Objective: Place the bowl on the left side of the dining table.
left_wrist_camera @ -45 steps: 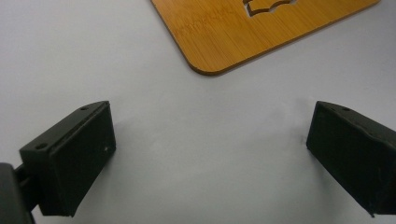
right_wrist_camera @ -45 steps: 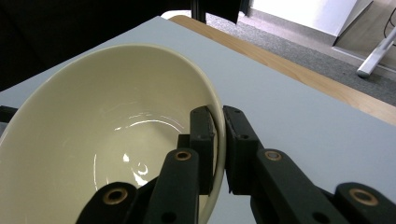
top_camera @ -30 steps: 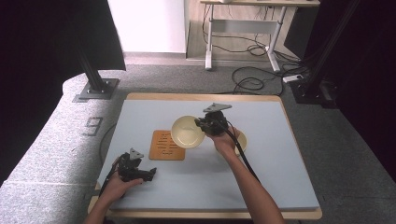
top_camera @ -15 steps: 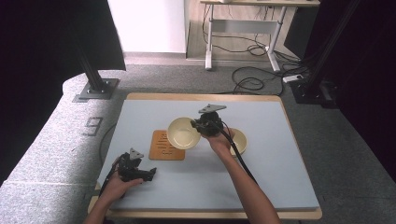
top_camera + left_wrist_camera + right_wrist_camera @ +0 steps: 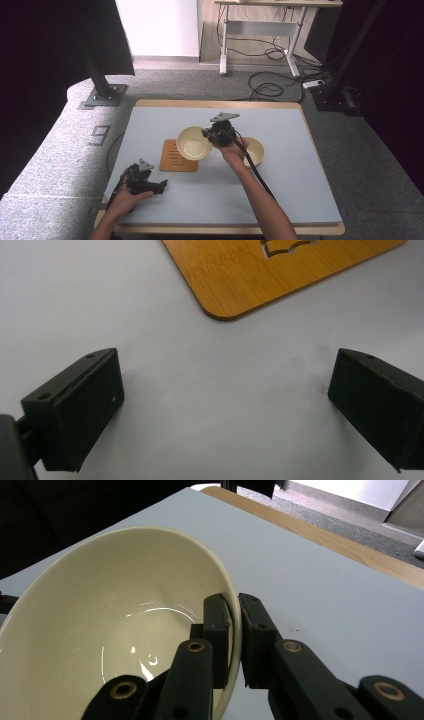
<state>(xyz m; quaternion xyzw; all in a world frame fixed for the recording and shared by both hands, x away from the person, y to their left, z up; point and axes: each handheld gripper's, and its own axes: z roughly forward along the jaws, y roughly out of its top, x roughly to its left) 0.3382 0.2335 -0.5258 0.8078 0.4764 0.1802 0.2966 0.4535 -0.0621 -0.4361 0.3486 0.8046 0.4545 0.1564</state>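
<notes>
Your right gripper [image 5: 234,630] has its fingers [image 5: 216,625] clamped on the rim of the cream bowl [image 5: 194,142], one inside the wall and one outside, and the bowl hangs tilted over the far right corner of the wooden mat [image 5: 178,156]. That pinch on a thin, glossy rim is the weak spot: if you swing or tip your wrist, the bowl's weight can pivot it between the pads and it may slide out and drop onto the mat. The second bowl [image 5: 252,150] sits on the desk [image 5: 300,200] to the right of the mat, just beside your hand, so your wrist or the trailing cable could knock it. Your left gripper [image 5: 142,180] rests near the mat's near left corner, fingers [image 5: 80,405] wide apart, holding nothing.
</notes>
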